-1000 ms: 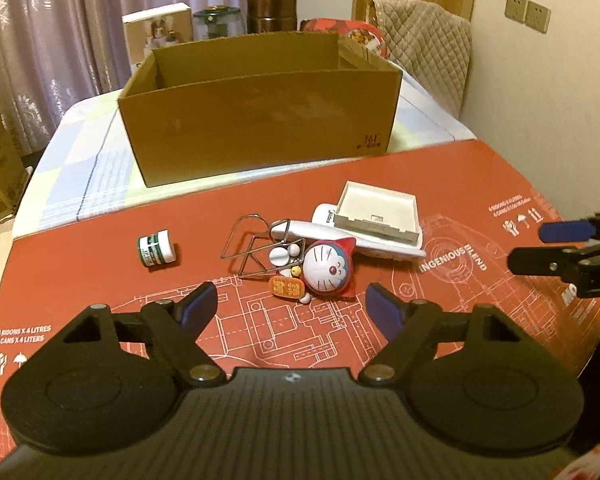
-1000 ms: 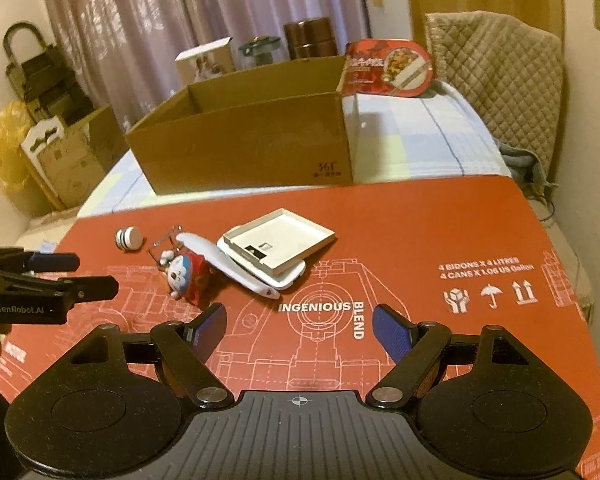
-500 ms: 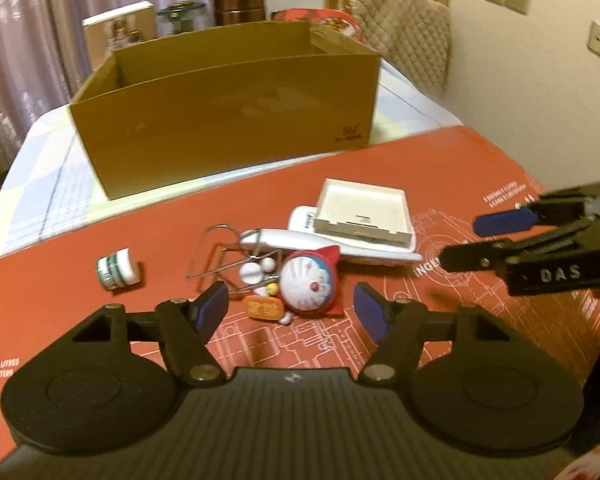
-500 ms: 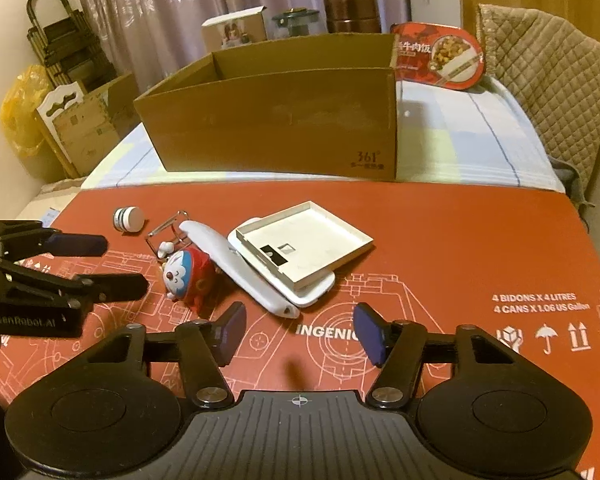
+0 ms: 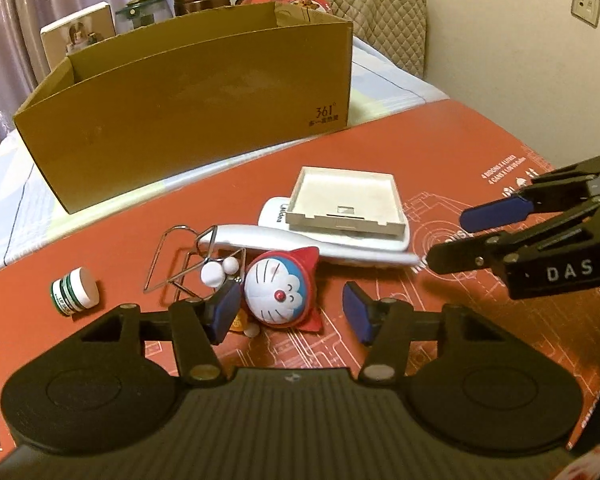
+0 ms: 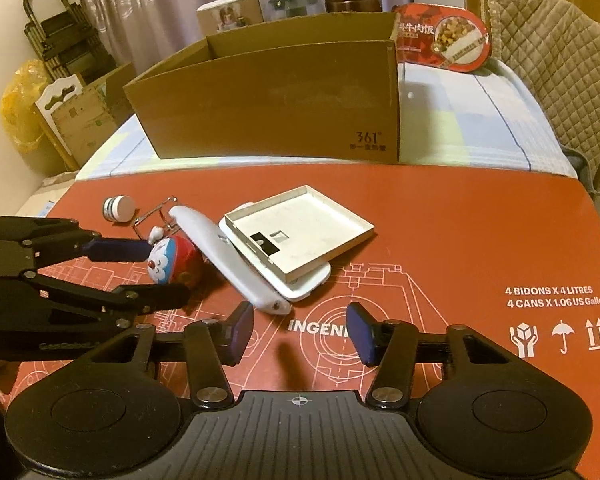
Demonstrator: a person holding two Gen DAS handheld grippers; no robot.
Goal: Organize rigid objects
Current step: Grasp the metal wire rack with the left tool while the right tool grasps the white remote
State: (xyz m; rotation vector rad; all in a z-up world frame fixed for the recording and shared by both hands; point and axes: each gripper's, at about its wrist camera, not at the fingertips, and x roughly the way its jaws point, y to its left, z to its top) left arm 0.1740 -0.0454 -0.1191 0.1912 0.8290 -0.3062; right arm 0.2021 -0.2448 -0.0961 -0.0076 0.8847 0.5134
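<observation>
A Doraemon toy (image 5: 281, 293) lies on the red mat between the open fingers of my left gripper (image 5: 290, 310); it also shows in the right wrist view (image 6: 172, 261). Behind it lie a white remote (image 5: 300, 242), a white square tray (image 5: 346, 202) on a flat white device, a wire clip (image 5: 180, 260) and a small green-labelled jar (image 5: 75, 291). My right gripper (image 6: 298, 332) is open and empty, just short of the remote's end (image 6: 236, 264). An open cardboard box (image 5: 192, 104) stands behind the mat.
The red mat (image 6: 480, 240) covers the near table; a checked cloth (image 6: 480, 128) lies beyond. A food tub (image 6: 442, 42), jars and a small box stand behind the cardboard box. A quilted chair back (image 5: 374, 16) and the wall are to the right.
My left gripper has moved forward until its open fingers flank the Doraemon toy. My right gripper has moved forward and left towards the remote and the tray.
</observation>
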